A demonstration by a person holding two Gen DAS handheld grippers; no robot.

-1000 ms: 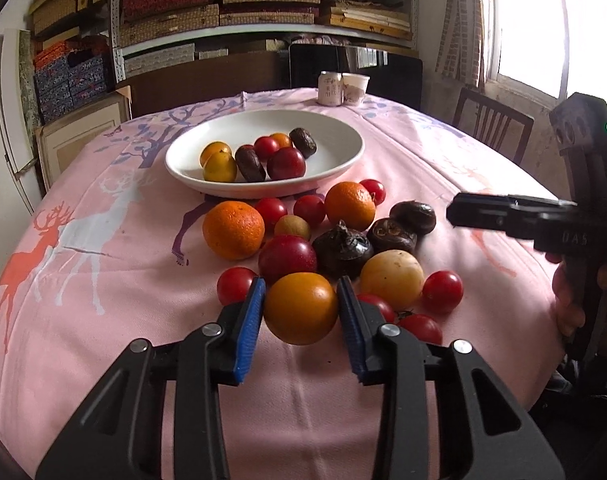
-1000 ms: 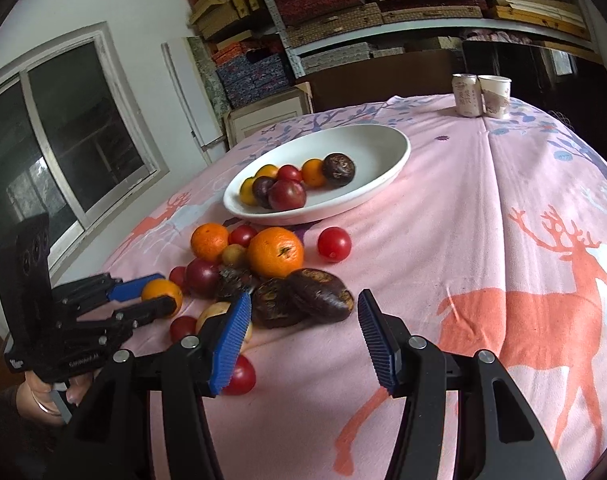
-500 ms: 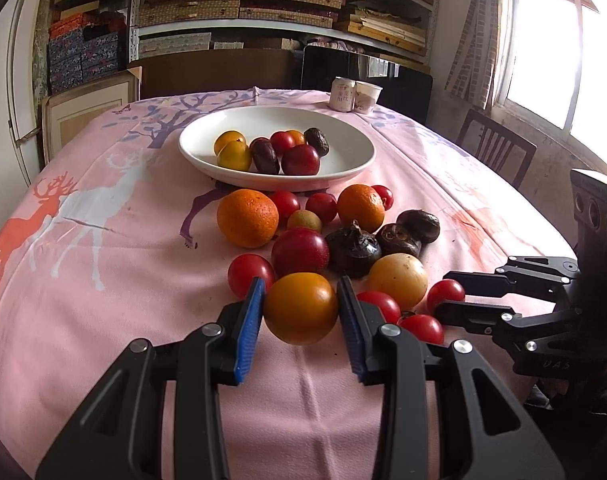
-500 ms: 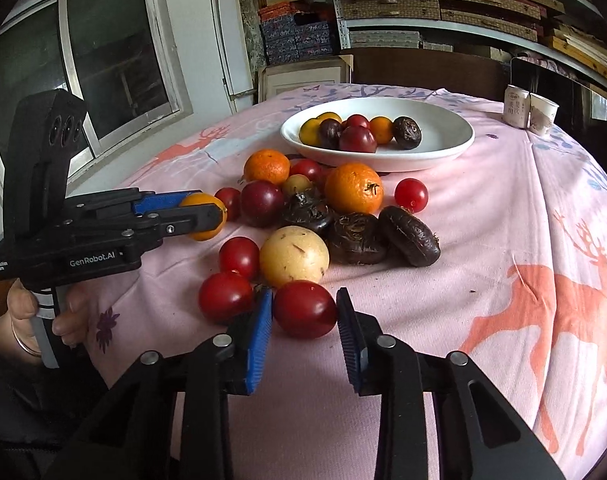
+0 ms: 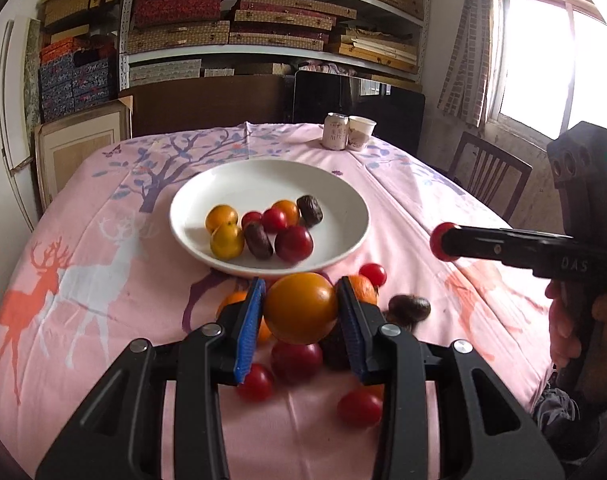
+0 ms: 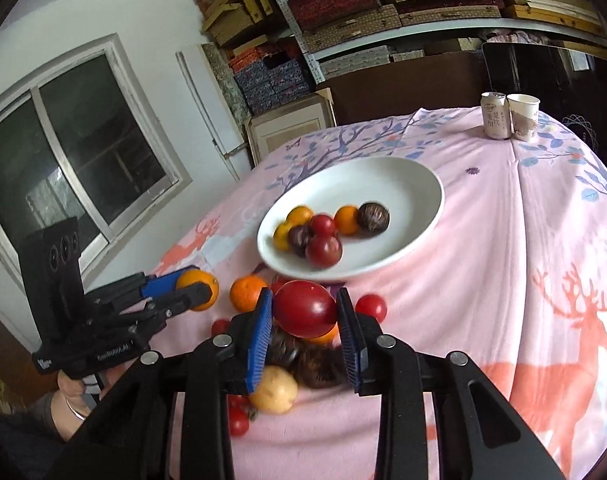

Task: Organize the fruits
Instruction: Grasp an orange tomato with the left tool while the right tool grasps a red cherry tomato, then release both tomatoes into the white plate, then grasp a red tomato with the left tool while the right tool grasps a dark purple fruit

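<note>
My left gripper [image 5: 299,310] clamps its jaws on an orange tomato [image 5: 300,307]; my right gripper [image 6: 304,314] grips a red tomato [image 6: 304,309], both above the worktop [image 5: 403,208] near the white bowl [image 5: 335,184].

Orange tomato [image 5: 299,308], red tomato [image 6: 305,314] held aloft; white plate [image 5: 343,200] holds seven fruits.

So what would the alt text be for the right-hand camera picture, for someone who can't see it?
A black right gripper with blue pads clamps a round dark-red tomato above loose fruit on a pink deer-print tablecloth. Beyond it sits a white oval bowl holding more small fruit. At left, the left gripper holds a round orange-yellow tomato.
</note>
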